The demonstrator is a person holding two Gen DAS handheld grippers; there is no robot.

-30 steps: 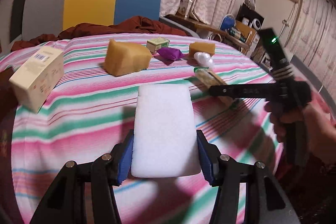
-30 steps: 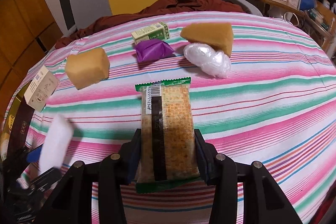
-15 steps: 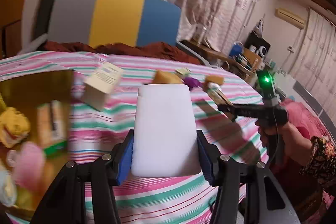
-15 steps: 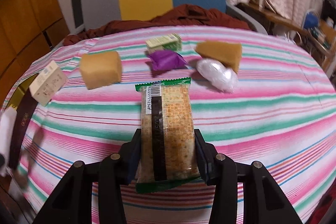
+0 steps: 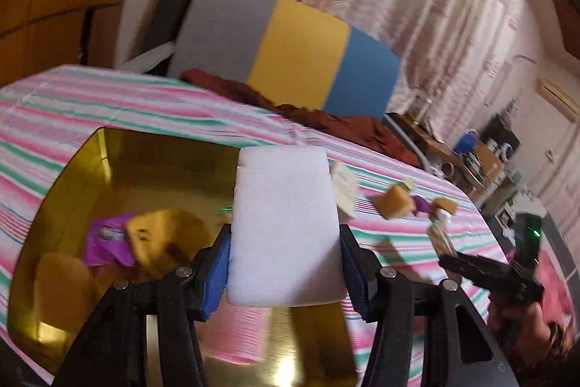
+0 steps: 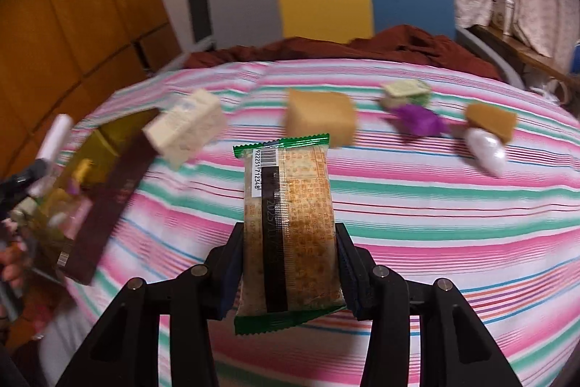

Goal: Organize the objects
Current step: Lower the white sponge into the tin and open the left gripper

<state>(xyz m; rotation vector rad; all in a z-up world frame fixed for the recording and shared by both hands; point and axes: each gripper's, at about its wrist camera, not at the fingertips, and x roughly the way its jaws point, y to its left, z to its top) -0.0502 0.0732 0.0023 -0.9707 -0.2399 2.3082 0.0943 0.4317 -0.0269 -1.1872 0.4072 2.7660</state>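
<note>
left tool (image 5: 286,263) gripping white sponge (image 5: 284,227) over gold box (image 5: 119,151); right tool (image 6: 290,256) gripping cracker packet (image 6: 290,223)

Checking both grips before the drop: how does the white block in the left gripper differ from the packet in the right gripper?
The white foam block is plain, unwrapped and unmarked; the cracker packet is a clear wrapper with green ends, printing and a barcode. The block hangs over the gold box; the packet hangs over the striped cloth. The block looks wider than the packet. Both stand lengthwise, clamped at the sides by the left gripper and the right gripper.
</note>
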